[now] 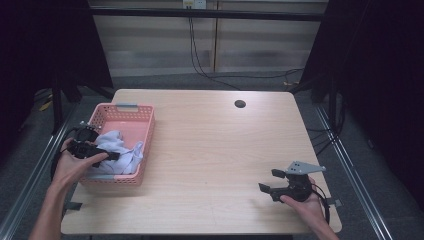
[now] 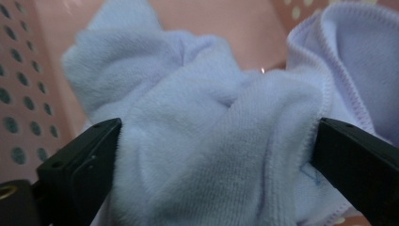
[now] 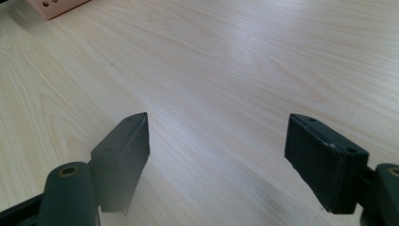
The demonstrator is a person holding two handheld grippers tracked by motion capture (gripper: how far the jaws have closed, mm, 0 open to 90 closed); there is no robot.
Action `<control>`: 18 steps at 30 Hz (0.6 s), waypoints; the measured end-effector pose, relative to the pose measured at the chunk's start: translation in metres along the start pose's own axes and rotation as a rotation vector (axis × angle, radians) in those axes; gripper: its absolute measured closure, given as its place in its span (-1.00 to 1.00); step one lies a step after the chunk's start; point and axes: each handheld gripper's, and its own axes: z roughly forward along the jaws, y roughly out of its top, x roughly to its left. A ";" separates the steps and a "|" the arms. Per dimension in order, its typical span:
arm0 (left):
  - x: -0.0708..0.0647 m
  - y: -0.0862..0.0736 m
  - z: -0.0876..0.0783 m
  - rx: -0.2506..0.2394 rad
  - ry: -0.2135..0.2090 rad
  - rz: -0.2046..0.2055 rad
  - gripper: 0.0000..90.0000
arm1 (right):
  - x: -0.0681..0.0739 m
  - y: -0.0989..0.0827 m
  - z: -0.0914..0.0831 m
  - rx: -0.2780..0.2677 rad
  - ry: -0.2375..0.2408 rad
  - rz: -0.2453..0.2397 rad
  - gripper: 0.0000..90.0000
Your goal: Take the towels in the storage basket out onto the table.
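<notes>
**A:** Start with the high view. Any writing to read?

**B:** No lettering I can make out. I see the pink basket point(image 1: 145, 122) at about nine o'clock on the table point(image 1: 215, 150), with the pale towel point(image 1: 120, 147) bunched in its near half. My left gripper point(image 1: 107, 156) reaches over the basket's left rim, its tip on the towel; my left hand point(image 1: 75, 162) wraps it from the outer side, forearm coming up from seven o'clock.

**A:** And the right?

**B:** My right gripper point(image 1: 269, 181) sits low at about four o'clock, well apart from the basket, jaws pointing toward nine o'clock, my right hand point(image 1: 305, 202) cupped under it.

**A:** Left gripper view?

**B:** The towel point(image 2: 211, 141) bulges up between the two jaws, which stand wide; its fabric brushes both inner faces, but I see no pinch. A small blue mark sits near the hem at four o'clock, too blurred to read. Perforated basket wall point(image 2: 23, 94) at nine o'clock.

**A:** Right gripper view?

**B:** Jaws spread, bare table point(image 3: 226, 70) between them, a basket corner point(image 3: 56, 5) at eleven o'clock.
</notes>
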 end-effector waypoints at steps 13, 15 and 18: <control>0.004 0.016 0.024 0.174 0.024 0.001 -1.00 | 0.001 0.000 0.000 0.008 0.003 -0.006 -0.49; 0.003 0.019 0.028 0.195 0.030 -0.008 -1.00 | 0.001 0.000 0.001 0.008 0.006 -0.008 -0.49; 0.003 0.022 0.035 0.240 0.037 -0.005 -1.00 | 0.002 0.000 0.001 0.013 0.008 -0.014 -0.49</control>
